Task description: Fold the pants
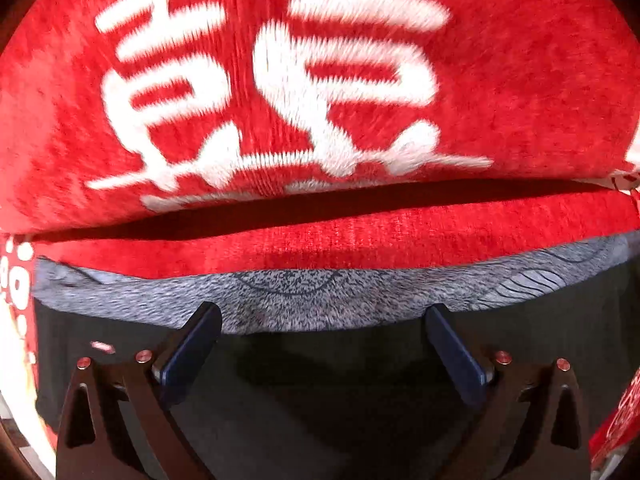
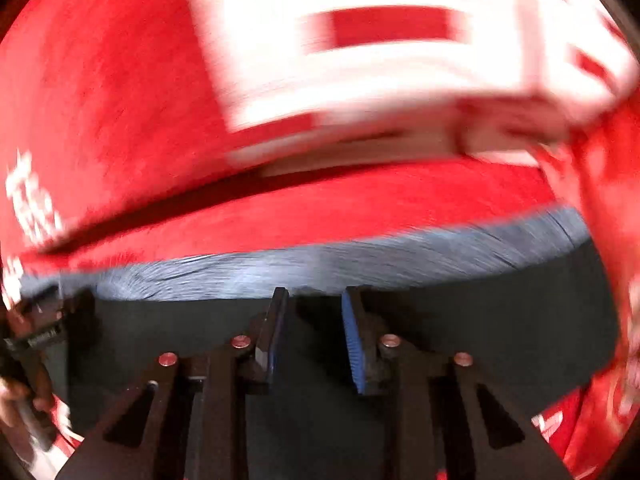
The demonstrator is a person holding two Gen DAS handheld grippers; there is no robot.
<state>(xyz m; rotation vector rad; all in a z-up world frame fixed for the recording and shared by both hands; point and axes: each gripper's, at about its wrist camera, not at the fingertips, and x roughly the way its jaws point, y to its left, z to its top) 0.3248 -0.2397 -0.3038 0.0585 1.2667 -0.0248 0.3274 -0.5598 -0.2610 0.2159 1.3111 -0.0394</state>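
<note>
We see the left black two-finger gripper: dark blue flat pads, copper-coloured screw heads, triangular cutouts in its black arms. The right black two-finger gripper matches it, with a brighter blue ribbed pad.

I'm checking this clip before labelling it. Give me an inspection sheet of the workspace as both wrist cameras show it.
Surface: red fleece cover with large white characters, folded over itself along a dark crease.
Job's things: dark pants lie flat under both tools; a grey speckled fabric band runs along their far edge.
Clutter: nothing seen.
Grippers: left tool open wide, nothing between its pads; right tool has a narrow gap, nothing between its pads. The right view is motion-blurred.
Cables: nothing seen.
Surroundings: a hand on a dark device at the right view's left edge.
</note>
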